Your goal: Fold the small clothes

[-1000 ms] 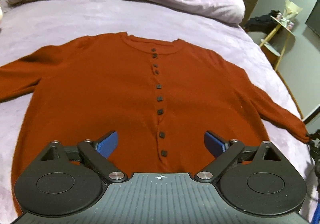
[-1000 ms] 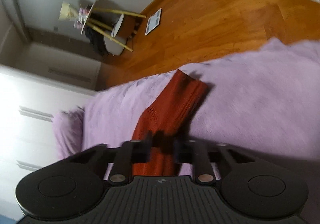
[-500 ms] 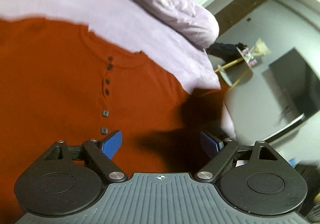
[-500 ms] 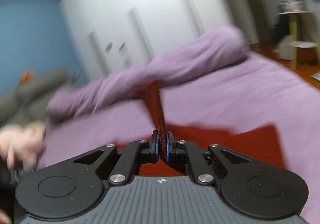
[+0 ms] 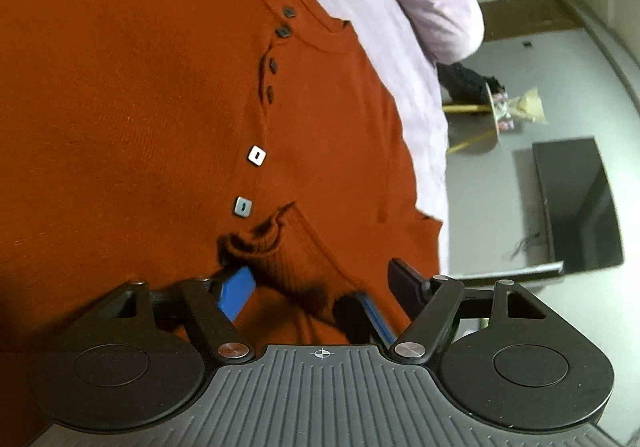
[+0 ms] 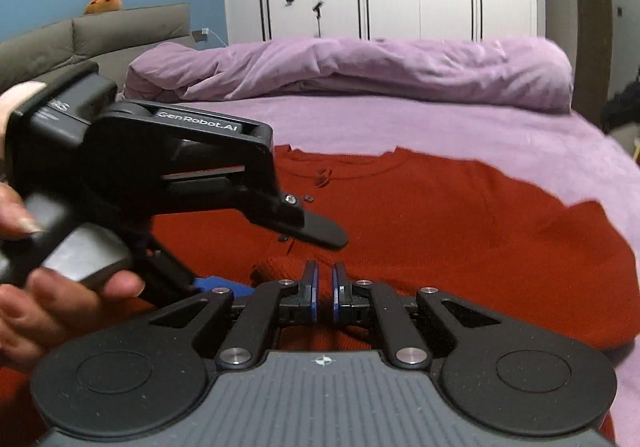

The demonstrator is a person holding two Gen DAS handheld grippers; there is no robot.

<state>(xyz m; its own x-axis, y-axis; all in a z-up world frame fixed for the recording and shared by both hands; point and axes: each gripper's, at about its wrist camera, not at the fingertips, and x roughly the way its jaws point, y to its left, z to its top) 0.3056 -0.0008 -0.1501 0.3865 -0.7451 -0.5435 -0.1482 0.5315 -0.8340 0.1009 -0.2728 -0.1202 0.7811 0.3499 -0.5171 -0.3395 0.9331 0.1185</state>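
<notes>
The rust-red cardigan (image 5: pixel 140 107) lies spread flat, front up, on the lilac bed (image 6: pixel 460 127), its button placket (image 5: pixel 256 155) running up toward the neckline. The right sleeve has been brought across the chest, and its ribbed cuff (image 5: pixel 260 243) sits bunched just beside the placket, below the two pale buttons.

The right gripper (image 6: pixel 323 285) has its jaws pressed nearly together; in the left wrist view the sleeve runs straight into them, so I judge it clamped on the sleeve a little short of the cuff. The left gripper (image 5: pixel 320 279) has been narrowing its jaws but they stand apart, straddling the folded sleeve without pressing it (the blue pad (image 5: pixel 236 291) shows clear of the cloth).

Risks from here:
- If the right gripper lets go while lifting, the knit could spring back off the placket and undo the fold.
- The cuff is already rumpled; pinning it as it lies would lock a crease in.
- The two grippers sit very near each other over the placket, so a closing left jaw might strike the right one's fingers or snag a button.
</notes>
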